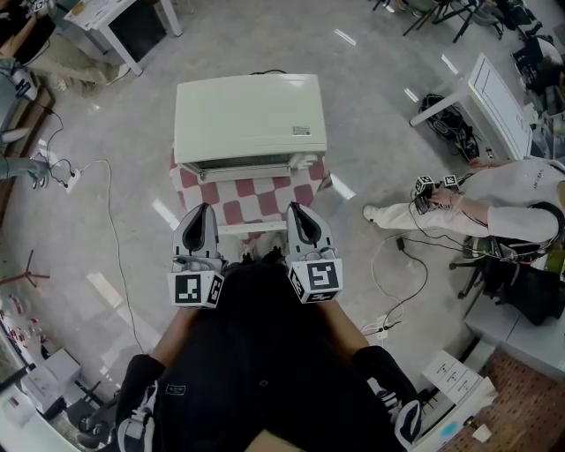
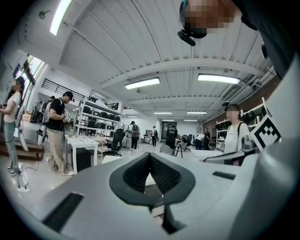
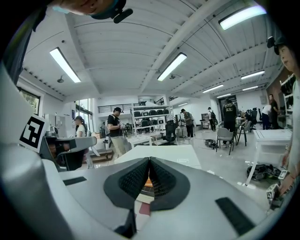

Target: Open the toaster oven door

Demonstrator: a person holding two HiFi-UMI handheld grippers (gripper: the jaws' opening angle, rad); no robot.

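Observation:
A cream toaster oven [image 1: 250,119] stands on a small table with a red-and-white checked cloth [image 1: 249,196], its door toward me and closed. My left gripper [image 1: 204,211] and right gripper [image 1: 295,212] hover side by side just in front of the table, near its front edge, tips pointing at the oven. Both are shut with nothing between the jaws. In the left gripper view the left gripper [image 2: 149,154] has its dark pads meeting; in the right gripper view the right gripper [image 3: 149,160] does too, with the oven's flat top [image 3: 164,153] beyond it.
A seated person [image 1: 494,207] holding other grippers is at the right. Cables [image 1: 97,190] trail across the grey floor at the left and a power strip [image 1: 381,325] lies at the right. White desks [image 1: 124,26] stand at the back; several people stand in the room.

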